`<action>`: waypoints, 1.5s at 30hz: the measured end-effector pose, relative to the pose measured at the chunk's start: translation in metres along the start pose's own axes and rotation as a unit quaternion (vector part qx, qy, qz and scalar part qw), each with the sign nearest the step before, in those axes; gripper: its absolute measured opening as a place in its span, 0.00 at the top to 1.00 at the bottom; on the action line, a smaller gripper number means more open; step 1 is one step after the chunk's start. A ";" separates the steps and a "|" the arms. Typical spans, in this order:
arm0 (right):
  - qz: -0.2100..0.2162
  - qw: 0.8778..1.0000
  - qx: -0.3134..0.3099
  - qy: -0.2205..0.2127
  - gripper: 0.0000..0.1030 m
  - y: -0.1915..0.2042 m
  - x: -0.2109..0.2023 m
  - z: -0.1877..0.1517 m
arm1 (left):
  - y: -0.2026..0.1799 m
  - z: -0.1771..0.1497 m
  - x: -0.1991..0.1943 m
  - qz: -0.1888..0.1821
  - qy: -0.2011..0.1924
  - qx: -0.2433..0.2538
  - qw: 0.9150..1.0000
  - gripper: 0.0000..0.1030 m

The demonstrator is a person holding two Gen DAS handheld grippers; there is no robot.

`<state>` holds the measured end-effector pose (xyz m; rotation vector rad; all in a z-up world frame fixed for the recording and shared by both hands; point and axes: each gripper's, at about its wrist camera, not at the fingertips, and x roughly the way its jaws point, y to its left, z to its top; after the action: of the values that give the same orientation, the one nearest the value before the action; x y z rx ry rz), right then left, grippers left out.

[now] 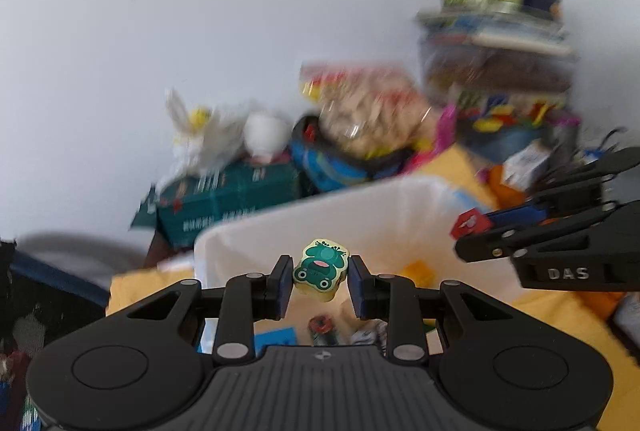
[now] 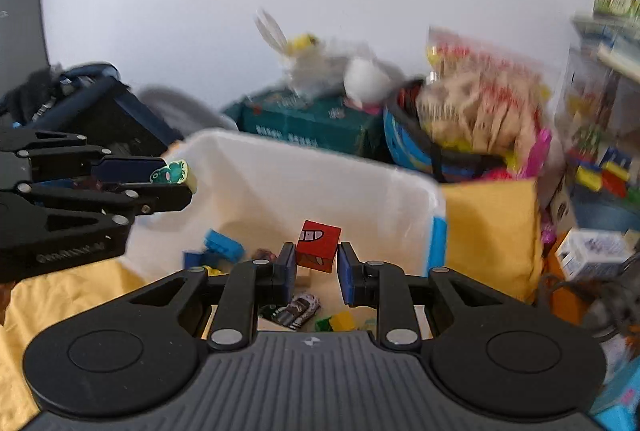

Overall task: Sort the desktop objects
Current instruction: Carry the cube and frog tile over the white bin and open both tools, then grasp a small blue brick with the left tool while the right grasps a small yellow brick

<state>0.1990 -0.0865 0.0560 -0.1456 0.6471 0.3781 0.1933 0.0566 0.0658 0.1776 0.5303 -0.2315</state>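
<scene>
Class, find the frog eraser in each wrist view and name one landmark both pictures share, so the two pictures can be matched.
Left wrist view: the frog eraser sits low centre, between the left tool's fingers.
Right wrist view: the frog eraser is at mid-left, at the tip of the left tool coming in from the side.
Shared landmark: the white bin below both tools.

"DAS" in pale letters on the right claw [image 1: 472, 231] body, green box [image 1: 224, 199] print too blurred
</scene>
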 end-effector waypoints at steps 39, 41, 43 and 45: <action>0.048 0.993 -0.015 0.105 0.37 0.043 -0.063 -0.174 | -0.072 -0.161 -0.038 -0.048 0.130 0.204 0.969 0.59; 0.043 0.993 -0.009 0.106 0.37 0.042 -0.065 -0.177 | -0.074 -0.162 -0.032 -0.057 0.132 0.237 0.961 0.61; 0.039 0.993 -0.004 0.108 0.37 0.040 -0.065 -0.180 | -0.074 -0.162 -0.025 -0.059 0.145 0.256 0.954 0.68; 0.033 0.994 0.001 0.107 0.37 0.037 -0.065 -0.181 | -0.069 -0.162 -0.020 -0.075 0.156 0.243 0.955 0.71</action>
<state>0.0361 -0.1164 -0.0481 -0.1637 0.8658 0.4298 0.0807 0.0308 -0.0684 0.6624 0.7977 -0.4855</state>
